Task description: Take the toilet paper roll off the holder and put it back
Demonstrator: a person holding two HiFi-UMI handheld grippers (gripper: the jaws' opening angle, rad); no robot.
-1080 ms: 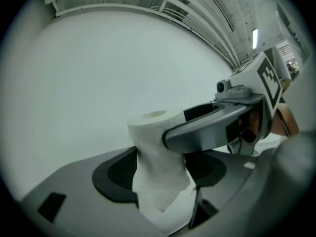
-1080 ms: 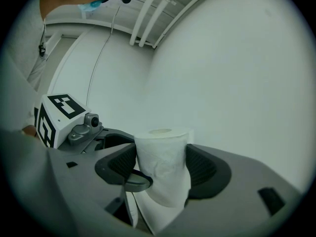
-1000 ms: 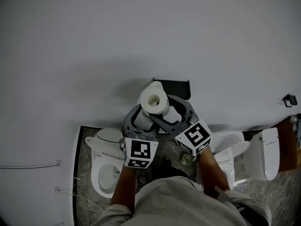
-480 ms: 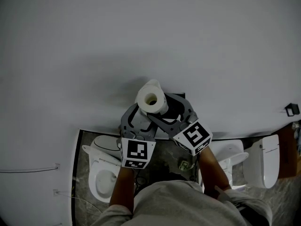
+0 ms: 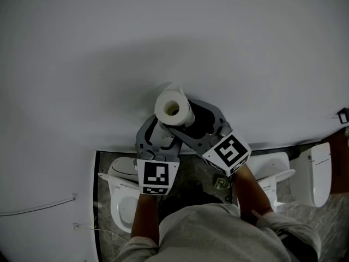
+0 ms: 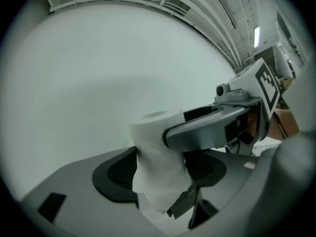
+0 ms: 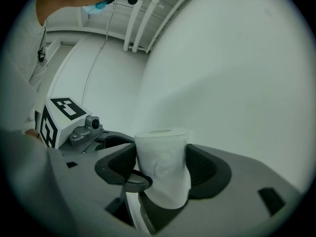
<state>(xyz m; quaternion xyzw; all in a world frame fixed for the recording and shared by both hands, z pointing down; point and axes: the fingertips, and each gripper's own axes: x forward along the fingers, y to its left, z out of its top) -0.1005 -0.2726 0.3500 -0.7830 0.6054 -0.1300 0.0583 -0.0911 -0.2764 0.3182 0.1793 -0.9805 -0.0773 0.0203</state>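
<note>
toilet paper roll (image 5: 173, 108) moved up-left | left tool (image 6: 163, 179), right tool (image 7: 162, 174) both clamped on it

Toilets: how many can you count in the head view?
3. One toilet at lower left; one just right of the person's right arm; one at the far right edge. The person's body may hide others.
</note>
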